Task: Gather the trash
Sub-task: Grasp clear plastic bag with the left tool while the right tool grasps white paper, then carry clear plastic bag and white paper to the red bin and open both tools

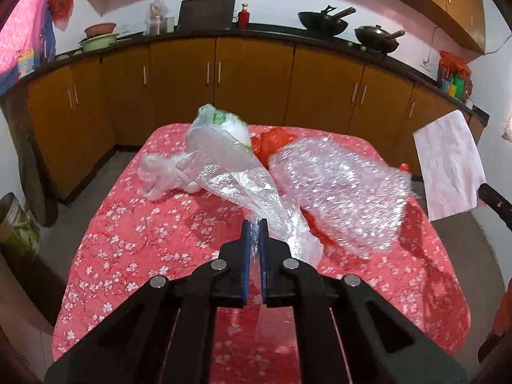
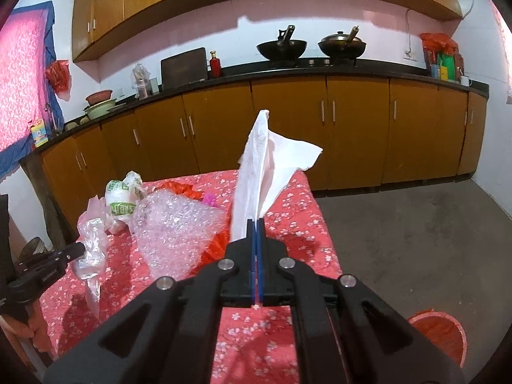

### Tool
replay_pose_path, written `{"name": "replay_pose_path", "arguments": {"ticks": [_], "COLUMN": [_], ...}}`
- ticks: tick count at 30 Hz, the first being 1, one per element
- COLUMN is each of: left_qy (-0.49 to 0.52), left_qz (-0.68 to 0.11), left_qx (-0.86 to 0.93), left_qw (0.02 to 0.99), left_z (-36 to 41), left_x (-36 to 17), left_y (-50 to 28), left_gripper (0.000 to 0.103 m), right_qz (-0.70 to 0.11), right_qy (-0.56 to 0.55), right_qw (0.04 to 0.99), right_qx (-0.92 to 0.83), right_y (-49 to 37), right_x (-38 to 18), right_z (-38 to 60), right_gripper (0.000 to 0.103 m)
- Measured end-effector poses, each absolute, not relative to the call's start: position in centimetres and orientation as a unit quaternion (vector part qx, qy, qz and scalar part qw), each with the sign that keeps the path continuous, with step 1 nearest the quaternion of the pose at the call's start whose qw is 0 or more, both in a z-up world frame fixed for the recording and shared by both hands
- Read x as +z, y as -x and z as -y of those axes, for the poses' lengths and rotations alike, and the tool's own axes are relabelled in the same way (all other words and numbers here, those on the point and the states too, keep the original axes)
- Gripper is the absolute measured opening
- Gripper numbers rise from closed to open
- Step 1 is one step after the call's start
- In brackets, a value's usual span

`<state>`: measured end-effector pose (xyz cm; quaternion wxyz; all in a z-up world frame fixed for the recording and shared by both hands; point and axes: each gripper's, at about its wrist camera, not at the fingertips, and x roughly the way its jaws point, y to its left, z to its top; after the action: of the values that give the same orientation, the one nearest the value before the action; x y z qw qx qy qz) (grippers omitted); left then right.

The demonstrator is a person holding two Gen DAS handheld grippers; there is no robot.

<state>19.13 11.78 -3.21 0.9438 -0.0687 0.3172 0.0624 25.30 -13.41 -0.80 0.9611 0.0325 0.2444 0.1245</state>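
Note:
My left gripper is shut on a clear plastic bag and holds it above the table with the red flowered cloth. The right wrist view shows that bag hanging from the left gripper. My right gripper is shut on a white paper tissue, which stands up above the table; it shows in the left wrist view at the right. On the table lie a bubble wrap sheet, an orange plastic bag and a white bag with green print.
A red bin stands on the floor at the table's right. Brown cabinets and a dark counter with two woks run behind the table. Grey floor lies to the right. A basket stands at the left.

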Motion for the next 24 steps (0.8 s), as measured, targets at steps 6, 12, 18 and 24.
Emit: {"name": "replay_pose_path", "arguments": {"ticks": [6, 12, 18, 24], "left_qy": [0.059, 0.046, 0.033, 0.021], "left_qz": [-0.304, -0.291, -0.284, -0.284], "left_qx": [0.046, 0.019, -0.016, -0.062], "left_qw": [0.95, 0.956, 0.958, 0.956], "left_z": [-9.9, -7.0, -3.4, 1.8], "left_x": [-1.7, -0.2, 0.5, 0.4], "left_y": [-18.9, -19.0, -19.2, -19.7], "left_gripper": [0.005, 0.005, 0.005, 0.005], "right_qz": [-0.239, -0.236, -0.233, -0.231], "right_qy": [-0.038, -0.042, -0.049, -0.056], "right_qw": [0.964, 0.966, 0.968, 0.97], "right_qx": [0.11, 0.096, 0.077, 0.045], "right_y": [-24.4, -23.7, -22.9, -21.9], "right_x": [-0.5, -0.5, -0.7, -1.2], "right_z": [15.7, 17.7, 20.6, 24.4], "right_gripper": [0.003, 0.003, 0.003, 0.003]}}
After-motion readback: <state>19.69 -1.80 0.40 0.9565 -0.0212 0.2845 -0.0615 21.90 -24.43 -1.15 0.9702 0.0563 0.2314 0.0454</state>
